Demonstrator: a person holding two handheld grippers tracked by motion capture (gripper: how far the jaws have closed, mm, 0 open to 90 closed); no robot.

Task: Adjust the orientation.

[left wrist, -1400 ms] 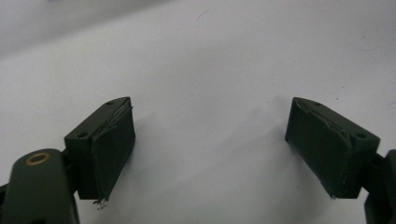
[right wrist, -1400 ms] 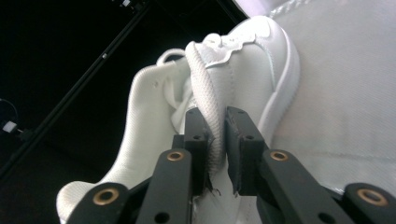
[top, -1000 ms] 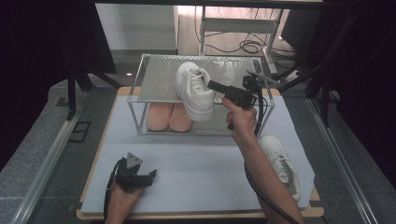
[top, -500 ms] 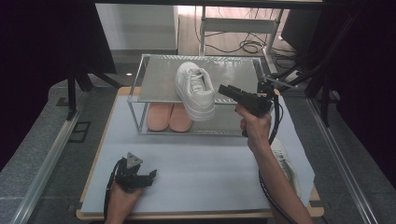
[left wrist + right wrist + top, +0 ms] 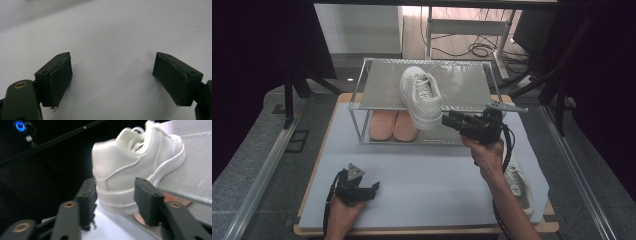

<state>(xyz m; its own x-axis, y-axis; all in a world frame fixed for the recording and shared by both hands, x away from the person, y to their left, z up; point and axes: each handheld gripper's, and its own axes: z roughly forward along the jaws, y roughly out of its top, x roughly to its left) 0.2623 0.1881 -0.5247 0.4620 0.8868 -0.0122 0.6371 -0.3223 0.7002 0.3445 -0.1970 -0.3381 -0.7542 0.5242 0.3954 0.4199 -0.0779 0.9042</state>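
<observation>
A white sneaker (image 5: 422,95) lies on the top shelf of a metal rack (image 5: 464,85), with its heel out over the front edge. My right gripper (image 5: 448,121) hovers level just off that heel, open. Its jaws have just been closing, and nothing is pressed between them. In the right gripper view the heel (image 5: 117,170) stands just beyond the two pads of the right gripper (image 5: 115,187). A second white sneaker (image 5: 518,182) lies on the table under my right forearm. My left gripper (image 5: 373,187) rests near the table's front left, open and empty (image 5: 112,72).
A pair of pink soles (image 5: 393,125) lies on the rack's lower shelf, and a pink edge (image 5: 175,200) shows under the top shelf. The rack stands at the back of the white table top (image 5: 427,170). Dark stands and cables lie beyond.
My right gripper has drawn back from the sneaker's side, moving right and toward the person, and now sits off the heel. The sneaker and the left gripper have stayed put.
</observation>
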